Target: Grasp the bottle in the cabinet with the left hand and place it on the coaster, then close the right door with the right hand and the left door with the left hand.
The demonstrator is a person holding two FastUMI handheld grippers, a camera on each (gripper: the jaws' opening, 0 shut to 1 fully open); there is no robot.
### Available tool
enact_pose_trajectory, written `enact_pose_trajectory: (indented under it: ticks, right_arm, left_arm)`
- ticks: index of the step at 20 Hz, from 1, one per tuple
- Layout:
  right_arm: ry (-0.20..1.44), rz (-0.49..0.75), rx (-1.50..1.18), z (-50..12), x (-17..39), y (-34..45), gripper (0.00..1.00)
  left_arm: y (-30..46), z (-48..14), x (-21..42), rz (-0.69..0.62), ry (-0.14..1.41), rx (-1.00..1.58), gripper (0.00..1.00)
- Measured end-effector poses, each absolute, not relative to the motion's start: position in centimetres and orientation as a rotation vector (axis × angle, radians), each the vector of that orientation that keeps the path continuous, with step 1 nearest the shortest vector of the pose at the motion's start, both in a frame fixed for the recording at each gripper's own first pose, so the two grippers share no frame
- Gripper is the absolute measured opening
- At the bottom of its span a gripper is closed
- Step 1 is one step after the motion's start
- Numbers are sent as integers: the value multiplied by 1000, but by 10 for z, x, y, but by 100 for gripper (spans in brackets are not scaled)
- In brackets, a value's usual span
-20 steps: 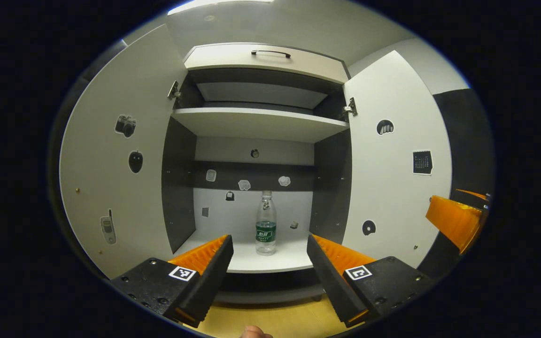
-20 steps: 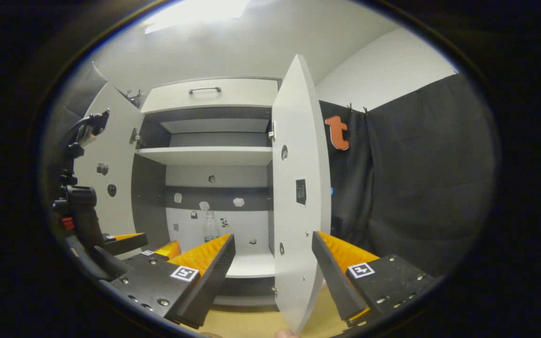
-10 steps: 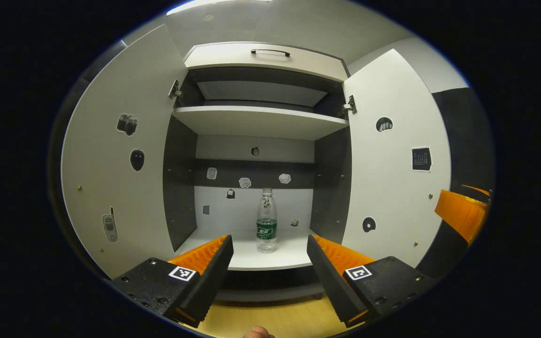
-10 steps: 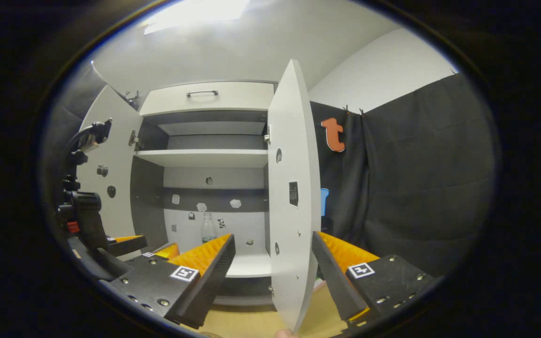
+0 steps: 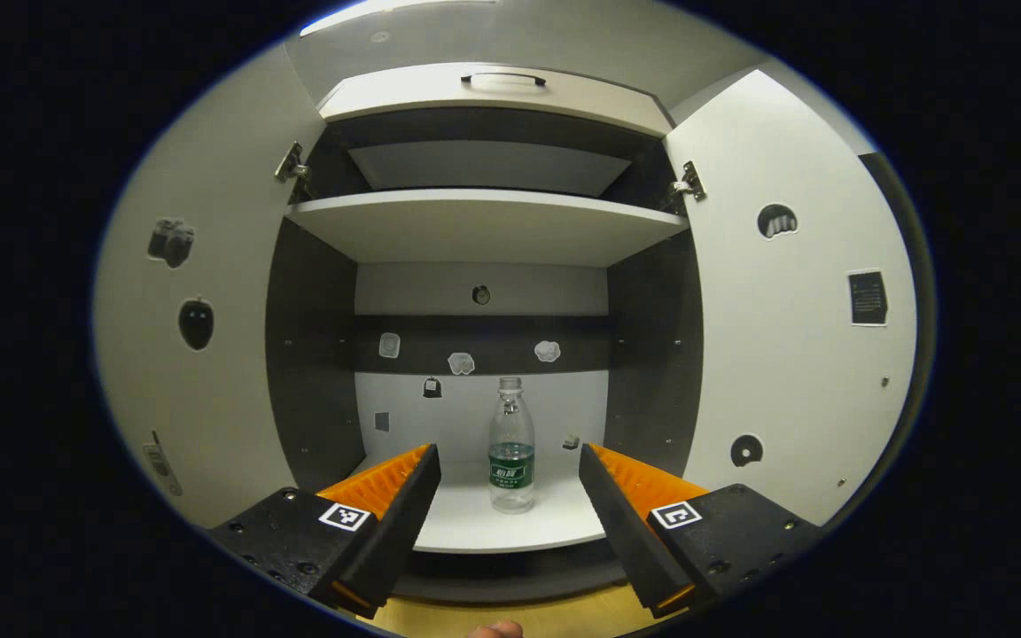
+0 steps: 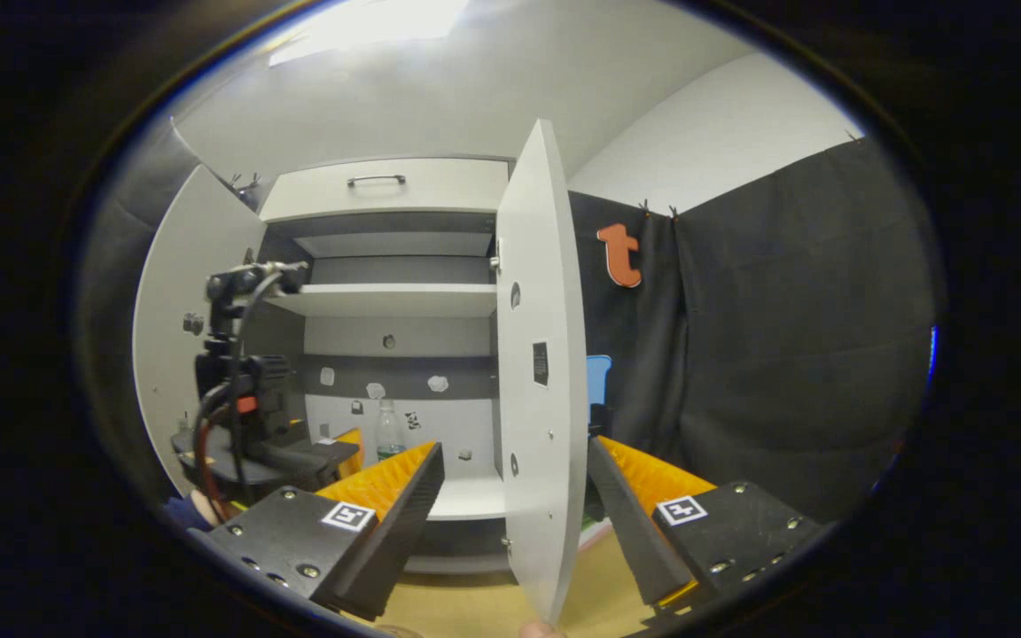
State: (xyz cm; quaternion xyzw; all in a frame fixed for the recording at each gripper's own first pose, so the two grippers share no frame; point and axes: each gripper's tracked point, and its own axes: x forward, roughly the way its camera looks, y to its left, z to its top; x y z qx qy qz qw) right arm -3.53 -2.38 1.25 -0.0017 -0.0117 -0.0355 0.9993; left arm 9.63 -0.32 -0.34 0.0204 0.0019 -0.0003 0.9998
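Observation:
A clear plastic bottle (image 5: 511, 447) with a green label stands upright on the lower shelf (image 5: 475, 536) of the open cabinet. My left gripper (image 5: 506, 461) is open, its fingers either side of the bottle in the left gripper view but still short of it, at the shelf's front edge. In the right gripper view the bottle (image 6: 388, 430) shows deep inside, with the left gripper (image 6: 298, 452) in front of the cabinet. My right gripper (image 6: 515, 452) is open, and the right door (image 6: 539, 381) stands edge-on between its fingers, untouched.
The left door (image 5: 200, 372) and right door (image 5: 794, 354) are swung wide. An upper shelf (image 5: 484, 221) and a drawer with a handle (image 5: 502, 81) sit above. A wooden tabletop (image 6: 475, 611) lies below the cabinet. Black cloth (image 6: 785, 354) hangs to the right.
My left gripper has moved forward toward the cabinet, so the bottle looks larger and closer. The right gripper has barely shifted. Both stay open.

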Motion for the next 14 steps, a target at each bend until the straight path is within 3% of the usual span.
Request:
enact_pose_trajectory:
  ticks: [14]
  right_arm:
    - [-24, -300, -26, 19, -58, -86, 99]
  left_arm:
    - [9, -54, 272, 42, 102, 35, 100]
